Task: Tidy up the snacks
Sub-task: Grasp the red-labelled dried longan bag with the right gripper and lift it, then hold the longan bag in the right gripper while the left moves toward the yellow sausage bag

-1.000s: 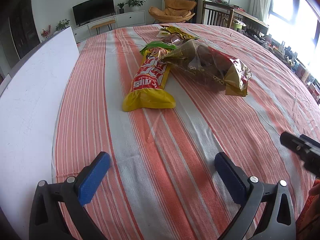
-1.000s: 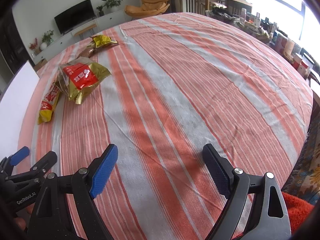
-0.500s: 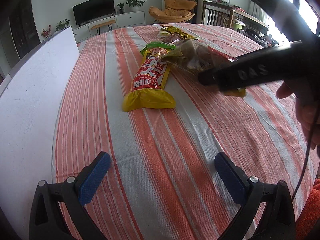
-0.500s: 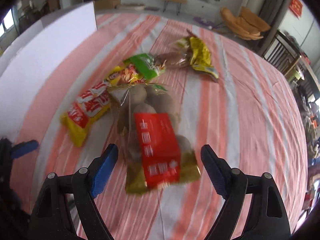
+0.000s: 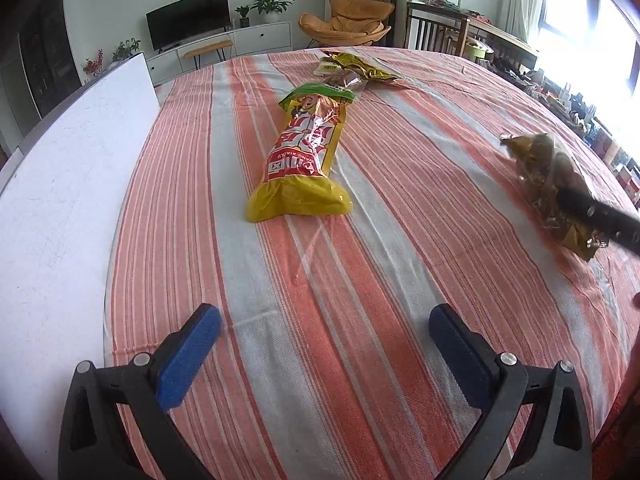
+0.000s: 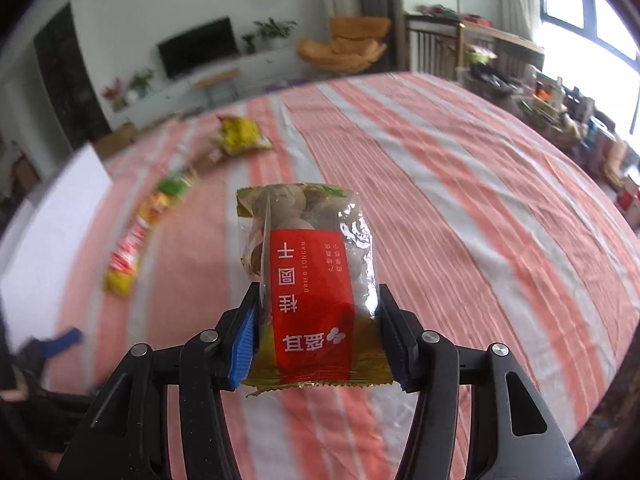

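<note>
Near us, our right gripper (image 6: 318,344) now has its jaws clamped on the dried longan bag (image 6: 310,276), which half a second ago lay loose between them beside the yellow-red packet (image 5: 302,160). We've carried it to the right side of the striped counter (image 5: 400,240). First snack is moving. Left gripper (image 5: 324,344) gapes wide, holding nothing. Farther off, small yellow packets (image 5: 352,68) wait.

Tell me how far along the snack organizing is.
Early. Nothing looks sorted yet. In hand: the right gripper is shut on the dried longan bag. Left: the long yellow snack bag and the small packets beyond it lie on the striped cloth; the left gripper is open, empty.
</note>
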A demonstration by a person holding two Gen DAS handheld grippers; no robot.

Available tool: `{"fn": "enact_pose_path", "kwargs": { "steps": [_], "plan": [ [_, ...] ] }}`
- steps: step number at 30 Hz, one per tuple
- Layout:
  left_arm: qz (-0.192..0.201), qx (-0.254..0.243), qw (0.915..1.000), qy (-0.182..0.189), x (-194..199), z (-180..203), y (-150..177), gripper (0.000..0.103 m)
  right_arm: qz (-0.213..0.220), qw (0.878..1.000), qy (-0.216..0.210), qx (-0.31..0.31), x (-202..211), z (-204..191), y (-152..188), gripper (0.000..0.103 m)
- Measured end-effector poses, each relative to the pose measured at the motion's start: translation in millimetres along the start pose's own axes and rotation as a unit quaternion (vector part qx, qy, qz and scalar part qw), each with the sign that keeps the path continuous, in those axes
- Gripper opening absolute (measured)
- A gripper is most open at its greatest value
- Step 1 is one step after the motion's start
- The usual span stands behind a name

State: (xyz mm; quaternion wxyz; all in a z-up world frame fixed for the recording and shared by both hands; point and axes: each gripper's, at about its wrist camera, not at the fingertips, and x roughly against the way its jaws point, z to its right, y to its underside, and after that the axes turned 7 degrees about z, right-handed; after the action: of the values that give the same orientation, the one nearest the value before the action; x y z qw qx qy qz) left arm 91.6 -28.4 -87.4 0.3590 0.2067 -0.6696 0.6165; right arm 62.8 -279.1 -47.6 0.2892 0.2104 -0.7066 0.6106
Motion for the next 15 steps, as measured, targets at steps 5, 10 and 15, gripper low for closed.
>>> {"fn": "enact_pose_path", "kwargs": {
  "steps": [5,10,15],
  "plan": [
    [0.0,0.0,1.0,-0.001,0,1,0,0.103,-0.022,0.999,0.037,-0.007,-15,0,22,0.077],
    [0.0,0.002,1.0,-0.002,-1,0,0,0.103,-0.029,0.998,0.048,0.018,-15,-6,24,0.082],
    [0.0,0.001,1.0,-0.001,-2,0,0,0.103,-0.03,0.998,0.046,0.02,-15,-5,25,0.084]
  ]
}}
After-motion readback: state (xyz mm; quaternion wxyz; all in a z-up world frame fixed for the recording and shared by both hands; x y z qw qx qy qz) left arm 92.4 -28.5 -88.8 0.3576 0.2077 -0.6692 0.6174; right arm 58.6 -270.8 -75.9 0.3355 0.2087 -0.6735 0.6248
